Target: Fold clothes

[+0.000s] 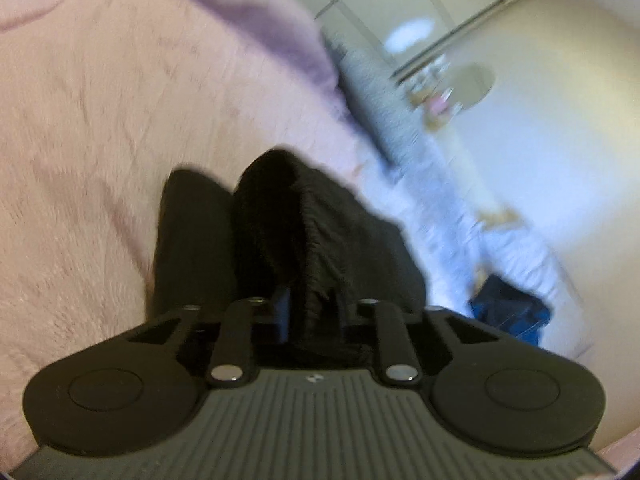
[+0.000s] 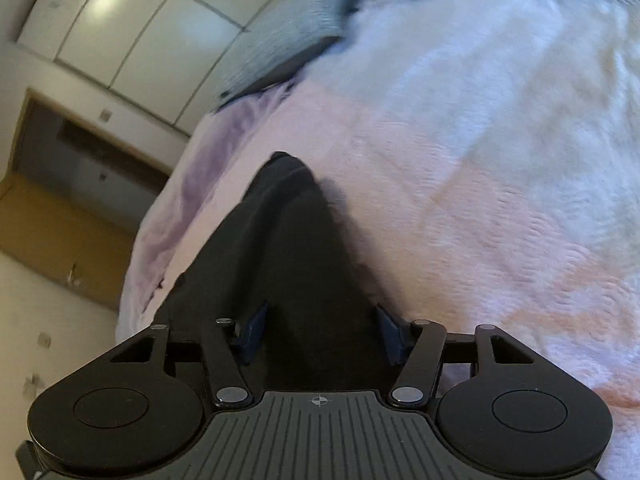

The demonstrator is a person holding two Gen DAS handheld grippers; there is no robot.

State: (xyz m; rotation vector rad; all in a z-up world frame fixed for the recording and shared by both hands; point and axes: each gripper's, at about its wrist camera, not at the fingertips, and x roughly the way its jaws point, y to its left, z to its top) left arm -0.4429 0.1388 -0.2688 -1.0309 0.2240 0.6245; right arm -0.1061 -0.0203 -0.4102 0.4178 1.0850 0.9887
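Left wrist view puts the pink fuzzy blanket [image 1: 120, 140] of the bed across the whole left side, with a purple band [image 1: 272, 28] along its far edge. Right of that edge lie a pale floor [image 1: 540, 168], a white cupboard front [image 1: 432, 4], a blurred strip of grey and white fabric [image 1: 420, 168] hanging at the bedside, and a dark blue bundle [image 1: 508, 312] on the floor. The left tool [image 1: 310, 312] is clenched on the black garment [image 1: 288, 232]; a bunched ridge of cloth runs up between its narrow-set fingers and drapes forward onto the blanket, casting a dark shadow to its left.

Right wrist view shows, from the left, a doorway [image 2: 80, 168] and cupboard panels [image 2: 132, 28], then the purple band [image 2: 208, 168] at the bed's edge, then the black garment [image 2: 288, 240] stretching away over the pink blanket [image 2: 460, 200]. A grey pillow [image 2: 296, 36] sits at the far end, with a white fleece [image 2: 520, 60] beyond on the right. The right tool [image 2: 320, 332] stands wider, its blue pads [image 2: 254, 330] set on either side of a broad fold of the garment, grasping it. Open blanket lies to the right; the bed's edge is close on the left.
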